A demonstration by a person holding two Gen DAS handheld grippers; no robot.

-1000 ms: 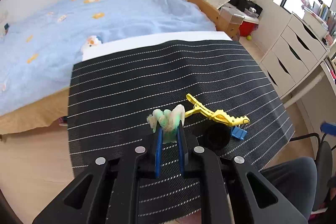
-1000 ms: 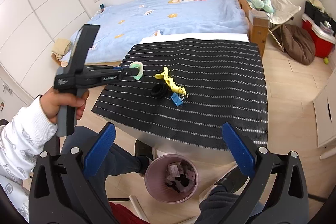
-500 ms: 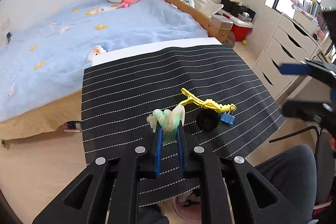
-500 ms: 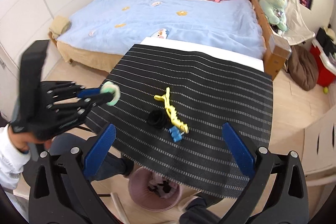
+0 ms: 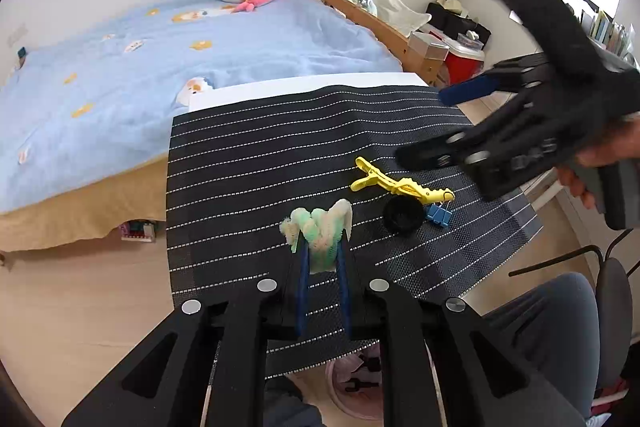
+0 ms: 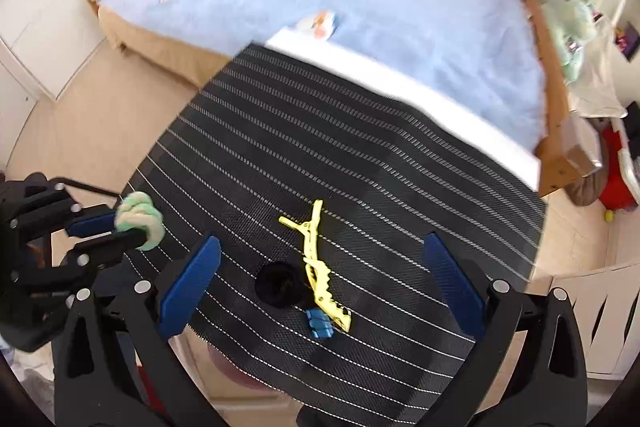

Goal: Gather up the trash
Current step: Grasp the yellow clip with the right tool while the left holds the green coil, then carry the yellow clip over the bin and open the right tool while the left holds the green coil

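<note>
My left gripper (image 5: pixel 322 247) is shut on a crumpled green and white wad (image 5: pixel 320 233), held above the near part of the black striped mat (image 5: pixel 260 155). The right wrist view shows that wad (image 6: pixel 140 221) at the mat's left edge. A yellow hair clip (image 6: pixel 316 263), a black round hair tie (image 6: pixel 280 285) and a blue binder clip (image 6: pixel 319 323) lie together on the mat. My right gripper (image 6: pixel 320 243) stands wide open above them, its jaws to either side of the clip and touching nothing. The left wrist view has the right gripper (image 5: pixel 436 125) to the right of the clip (image 5: pixel 400 183).
A pink bin (image 5: pixel 352 383) with scraps in it stands on the floor under the mat's near edge. A bed with a blue cover (image 5: pixel 240 39) and plush toys lies beyond the table. A person's leg (image 5: pixel 552 315) and a black chair are at the right.
The right gripper swung in over the mat and tipped down above the yellow clip, entering the left wrist view. The left gripper drew back a little, still holding the wad.
</note>
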